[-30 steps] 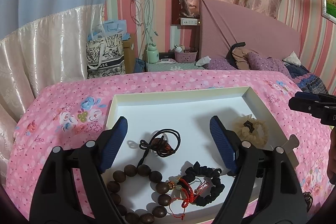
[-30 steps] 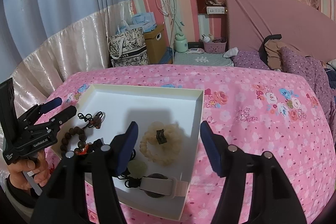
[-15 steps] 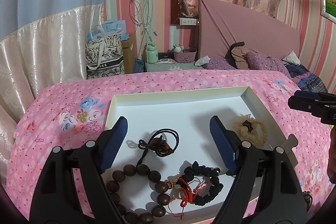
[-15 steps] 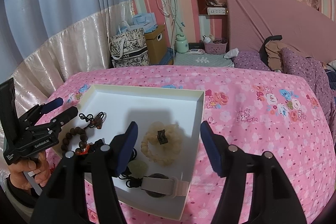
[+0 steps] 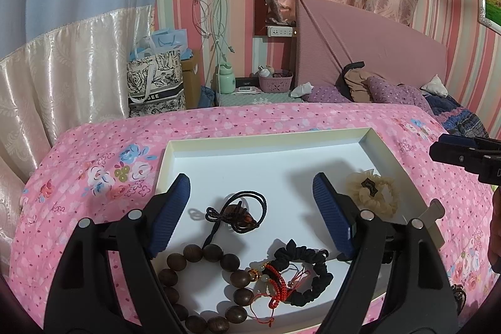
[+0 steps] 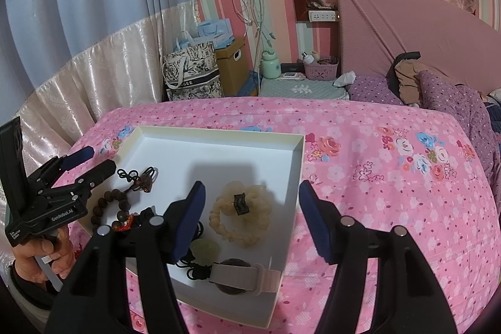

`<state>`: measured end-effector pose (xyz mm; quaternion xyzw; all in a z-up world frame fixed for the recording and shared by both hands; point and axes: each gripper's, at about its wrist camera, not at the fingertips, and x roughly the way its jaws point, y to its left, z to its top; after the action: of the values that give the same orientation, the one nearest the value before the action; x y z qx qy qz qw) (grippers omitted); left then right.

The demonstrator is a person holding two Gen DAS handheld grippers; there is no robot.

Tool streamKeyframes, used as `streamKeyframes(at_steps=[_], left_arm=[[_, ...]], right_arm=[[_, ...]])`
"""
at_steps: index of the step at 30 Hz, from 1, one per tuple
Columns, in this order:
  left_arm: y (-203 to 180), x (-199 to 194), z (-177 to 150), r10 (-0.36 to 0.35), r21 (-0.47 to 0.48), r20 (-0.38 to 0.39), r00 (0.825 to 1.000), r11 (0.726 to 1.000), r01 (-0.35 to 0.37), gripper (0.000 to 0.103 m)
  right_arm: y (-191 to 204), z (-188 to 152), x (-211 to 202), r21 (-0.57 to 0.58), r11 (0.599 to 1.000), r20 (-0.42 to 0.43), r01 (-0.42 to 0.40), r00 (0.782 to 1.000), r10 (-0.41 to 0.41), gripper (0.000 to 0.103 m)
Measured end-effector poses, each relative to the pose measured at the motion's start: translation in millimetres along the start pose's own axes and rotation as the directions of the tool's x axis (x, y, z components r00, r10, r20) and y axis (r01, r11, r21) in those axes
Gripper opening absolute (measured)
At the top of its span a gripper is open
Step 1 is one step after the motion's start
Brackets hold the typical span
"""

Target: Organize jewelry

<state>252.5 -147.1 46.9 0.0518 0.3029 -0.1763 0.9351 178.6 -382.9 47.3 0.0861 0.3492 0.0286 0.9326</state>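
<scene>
A shallow white tray (image 5: 269, 146) (image 6: 219, 136) lies on the pink floral bed and holds the jewelry. In it lie a black cord necklace (image 5: 238, 210) (image 6: 139, 176), a brown wooden bead bracelet (image 5: 203, 280) (image 6: 109, 205), a black scrunchie (image 5: 308, 271) tangled with a red string charm (image 5: 277, 282), a cream scrunchie (image 5: 374, 196) (image 6: 242, 215), a pale green pendant (image 6: 205, 249) and a watch with a pink strap (image 6: 244, 276). My left gripper (image 5: 252, 208) hovers open above the cord necklace. My right gripper (image 6: 250, 218) hangs open above the cream scrunchie and tray edge, holding nothing.
The bed cover (image 6: 391, 177) stretches to the right of the tray. Purple pillows (image 6: 438, 89) and clothes lie by the headboard. A nightstand (image 6: 300, 88) with a basket and bottle, bags (image 5: 155, 83) and curtains stand behind. A hand (image 6: 34, 259) grips the left tool.
</scene>
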Motion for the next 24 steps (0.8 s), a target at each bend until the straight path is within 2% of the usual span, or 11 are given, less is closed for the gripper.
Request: streamKeyframes(at_steps=[14,24], left_arm=[[-0.7,-0.5,0.0,-0.001,0.003,-0.005,1.0,1.0,0.001,0.081],[2.1,-7.0,3.3,0.0,-0.003,0.001,1.0,1.0,0.0,0.087]], right_arm=[[-0.5,2.1,-0.3,0.005,1.0,-0.004,0.005,1.0,-0.005,0.062],[-0.2,4.2,-2.1,0.003,1.0,0.002,0.009,1.0,-0.009,0.062]])
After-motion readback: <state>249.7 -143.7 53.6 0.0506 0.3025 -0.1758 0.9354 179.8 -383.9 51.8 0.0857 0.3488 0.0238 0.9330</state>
